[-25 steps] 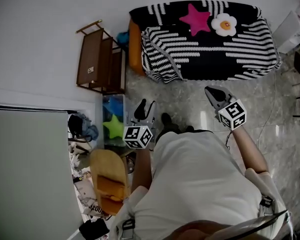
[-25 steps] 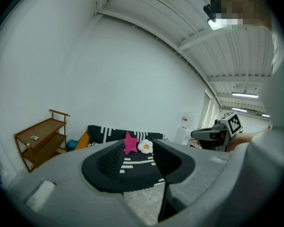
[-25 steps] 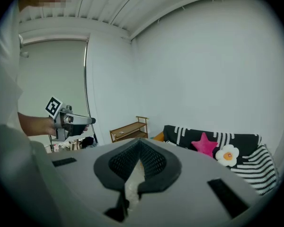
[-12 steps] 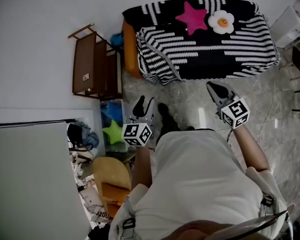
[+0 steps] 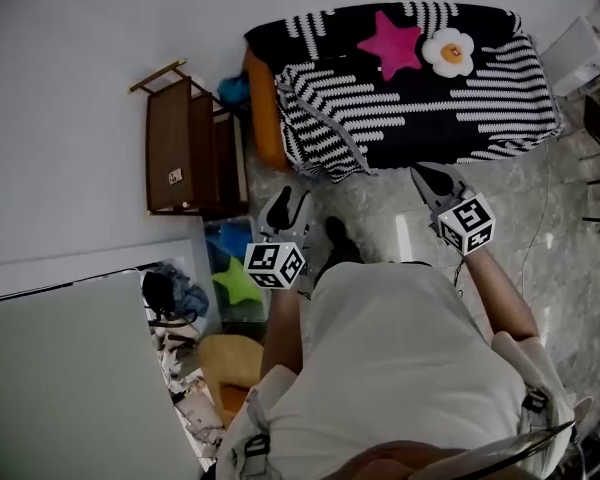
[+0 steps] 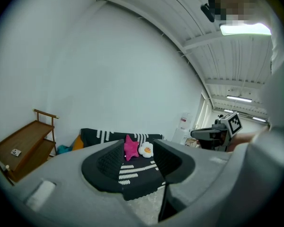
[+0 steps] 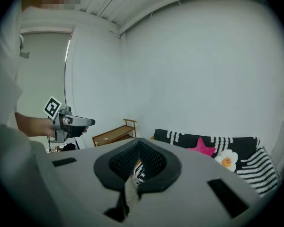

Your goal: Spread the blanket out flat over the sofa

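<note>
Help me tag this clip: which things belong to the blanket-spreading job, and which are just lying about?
Job: blanket, sofa, left gripper, right gripper.
Lying about: wooden shelf, pink star cushion, flower cushion, green star toy.

sofa (image 5: 264, 108) 1 | blanket (image 5: 430, 118) 1 | cushions (image 5: 393, 42) (image 5: 450, 51) 2 | wooden rack (image 5: 180, 148) 1

Knitted cloth blanket (image 5: 410, 103), wooden shelf (image 5: 185, 153)
</note>
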